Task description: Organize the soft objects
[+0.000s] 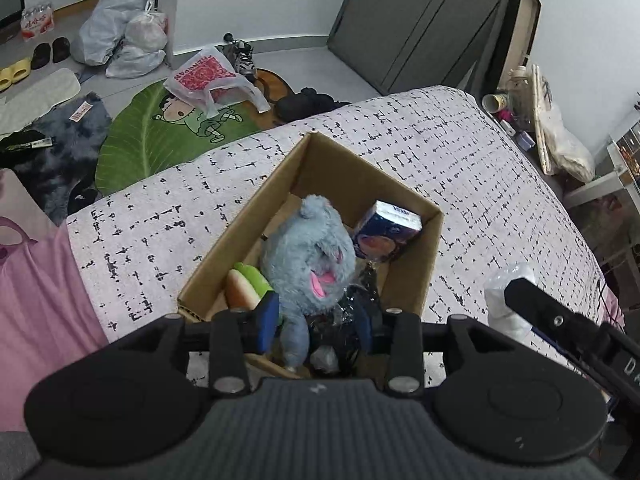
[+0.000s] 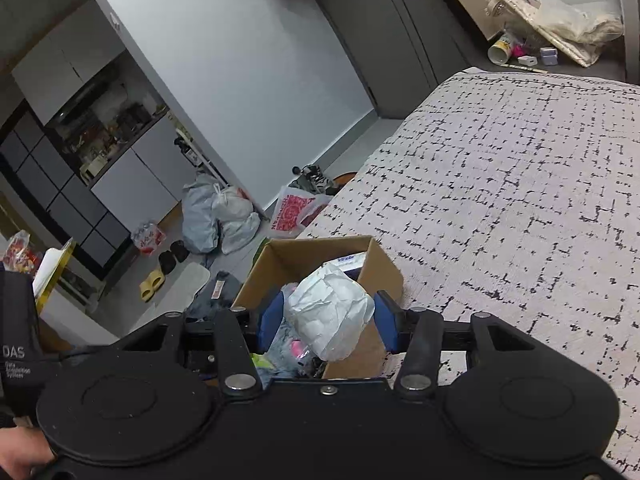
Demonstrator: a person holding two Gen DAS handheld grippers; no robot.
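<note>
An open cardboard box [image 1: 416,280] stands on the patterned bed cover [image 1: 480,168]. In it lie a blue plush toy [image 1: 308,256], a hot-dog plush [image 1: 244,288] and a blue tissue pack [image 1: 386,236]. My left gripper [image 1: 316,328] hangs over the box's near end. Its blue pads [image 1: 268,320] stand apart with the plush's leg loose between them. My right gripper [image 2: 328,324] is shut on a white crinkly soft packet [image 2: 332,312], held above the box [image 2: 384,268]. The left wrist view shows that packet [image 1: 500,300] just right of the box.
A pink garment [image 1: 36,288] lies on the bed at the left. On the floor beyond are a green leaf rug [image 1: 136,140], plastic bags [image 1: 120,36], slippers [image 1: 14,74] and shoes. Bedside clutter [image 2: 532,52] sits past the bed's far corner.
</note>
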